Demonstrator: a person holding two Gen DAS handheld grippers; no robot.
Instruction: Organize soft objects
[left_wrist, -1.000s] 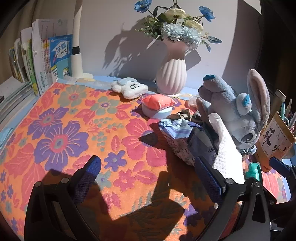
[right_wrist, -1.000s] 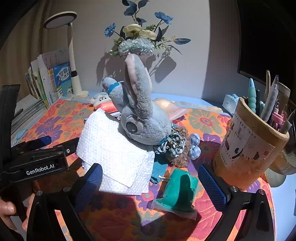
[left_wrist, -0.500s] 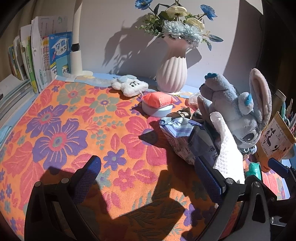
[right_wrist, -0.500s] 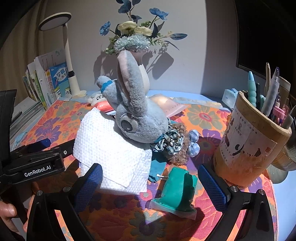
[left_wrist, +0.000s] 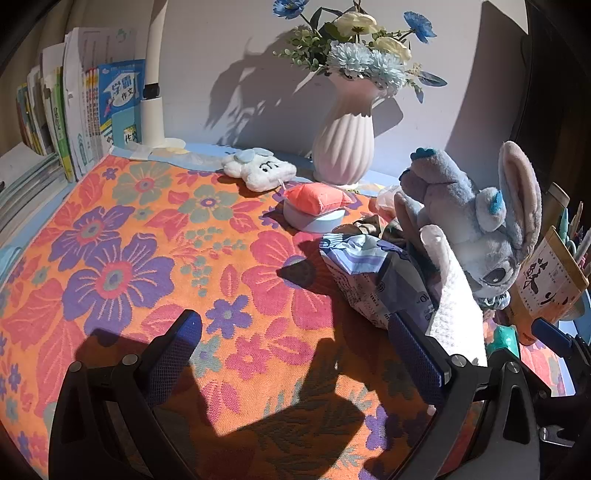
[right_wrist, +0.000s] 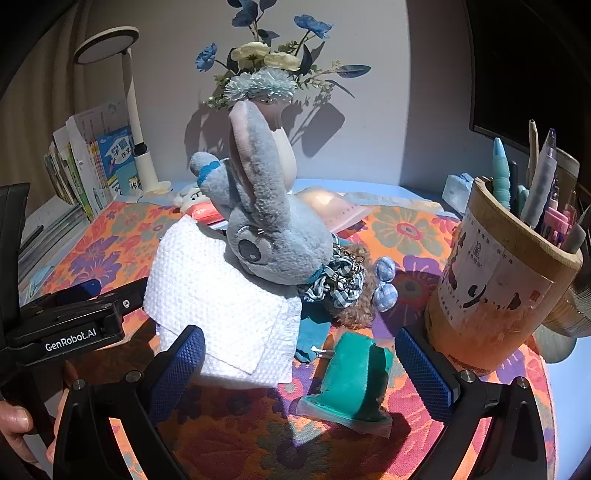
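A grey plush rabbit (right_wrist: 273, 236) leans over a white waffle cloth (right_wrist: 221, 295) on the floral mat; the same rabbit (left_wrist: 476, 221) and cloth (left_wrist: 454, 306) show at the right of the left wrist view. A green pouch in clear wrap (right_wrist: 351, 380) lies between the fingers of my open right gripper (right_wrist: 299, 365). A checked scrunchie (right_wrist: 332, 280) and small blue pom-poms (right_wrist: 384, 280) lie beside the rabbit. My left gripper (left_wrist: 295, 354) is open over bare mat. Farther back sit a white cloud plush (left_wrist: 258, 170), an orange cushion (left_wrist: 317, 197) on a blue dish, and a printed pouch (left_wrist: 373, 277).
A pink vase of flowers (left_wrist: 345, 144) stands at the back wall. Books (left_wrist: 85, 114) and a white lamp post (left_wrist: 153, 85) line the back left. A bamboo pen holder (right_wrist: 495, 280) stands at the right. A hand (right_wrist: 14, 424) holds the left gripper's body (right_wrist: 70, 328).
Both views have drifted slightly; the right gripper has edged closer to the green pouch and cloth. No object has been taken hold of or moved.
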